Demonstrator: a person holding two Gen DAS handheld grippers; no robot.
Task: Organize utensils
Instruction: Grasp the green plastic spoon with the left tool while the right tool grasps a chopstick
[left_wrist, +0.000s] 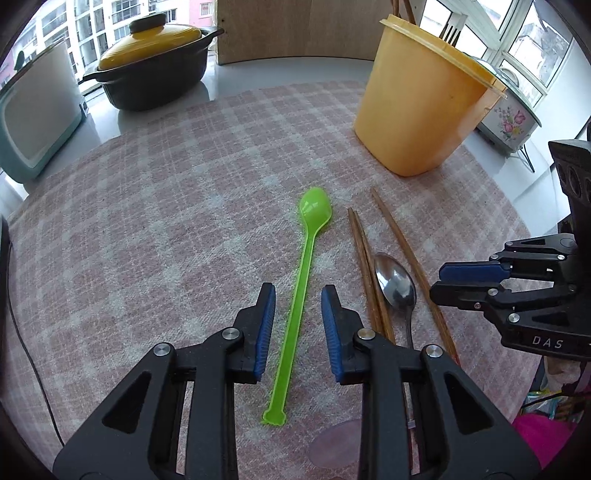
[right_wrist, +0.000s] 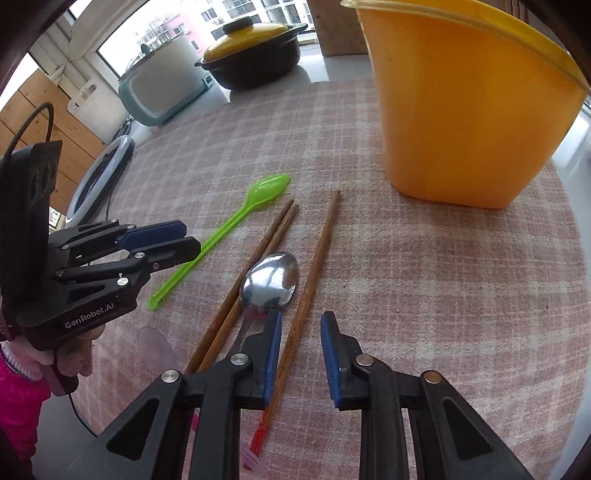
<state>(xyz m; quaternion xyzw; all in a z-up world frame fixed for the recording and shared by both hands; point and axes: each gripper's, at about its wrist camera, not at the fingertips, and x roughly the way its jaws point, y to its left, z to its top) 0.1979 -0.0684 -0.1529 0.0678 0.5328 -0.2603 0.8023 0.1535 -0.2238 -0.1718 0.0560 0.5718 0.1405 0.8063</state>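
Here the green spoon (left_wrist: 300, 295) lies untouched between parted left jaws; the single chopstick (right_wrist: 295, 325) between parted right jaws.

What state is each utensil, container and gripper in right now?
Green spoon: flat on cloth, between left gripper fingers, ungripped.
Metal spoon: flat, bowl up.
Single chopstick: flat, between right gripper fingers.
Yellow tub: upright, holding utensils.
Pot: lidded.

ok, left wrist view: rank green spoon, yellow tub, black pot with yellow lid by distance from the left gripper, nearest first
1. green spoon: handle between the left gripper fingers.
2. yellow tub: ahead, to the right, on the checked cloth.
3. black pot: far back left, by the window.
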